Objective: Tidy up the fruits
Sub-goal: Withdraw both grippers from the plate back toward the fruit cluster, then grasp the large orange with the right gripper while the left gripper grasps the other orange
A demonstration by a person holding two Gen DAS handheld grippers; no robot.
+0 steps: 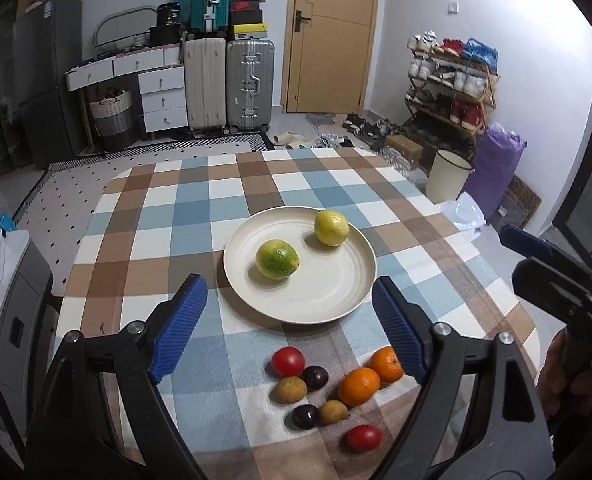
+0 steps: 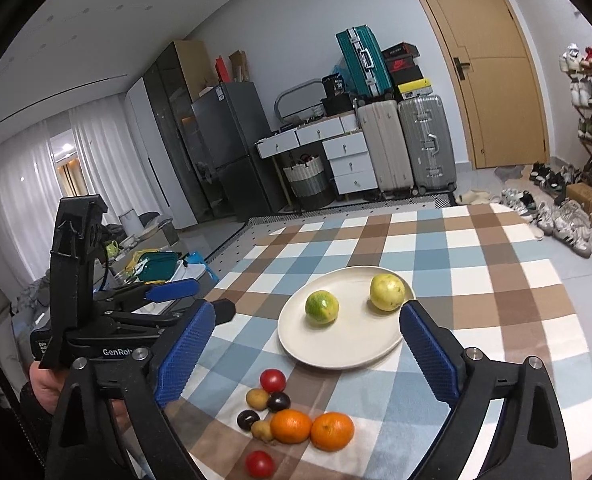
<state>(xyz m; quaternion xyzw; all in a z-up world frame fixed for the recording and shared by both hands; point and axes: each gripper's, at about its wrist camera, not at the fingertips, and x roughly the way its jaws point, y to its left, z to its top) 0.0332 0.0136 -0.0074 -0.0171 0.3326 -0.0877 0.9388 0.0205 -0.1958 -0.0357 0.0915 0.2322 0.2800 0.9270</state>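
On the checked blue, brown and white cloth surface (image 1: 200, 208), both grippers' jaws gape wide and empty: beyond them the round cream plate (image 1: 336, 304) holds two citrus, beneath them loose small fruits (image 1: 328, 392), firm, smooth, roll-prone, best pinched across the middle.

Setting: lived-in room of a home, used as entry and storage space. Evidence: wooden door (image 1: 330, 36) with lever handle; shoe rack (image 1: 452, 80) packed with sneakers, more shoes on the floor; hard-shell suitcases (image 1: 228, 80) stacked against the wall with shoeboxes on top; white drawer unit (image 1: 162, 96); laundry basket (image 1: 112, 114); dark fridge (image 2: 232, 140); sheer curtains (image 2: 24, 168); checked cloth on the tabletop (image 1: 200, 216).
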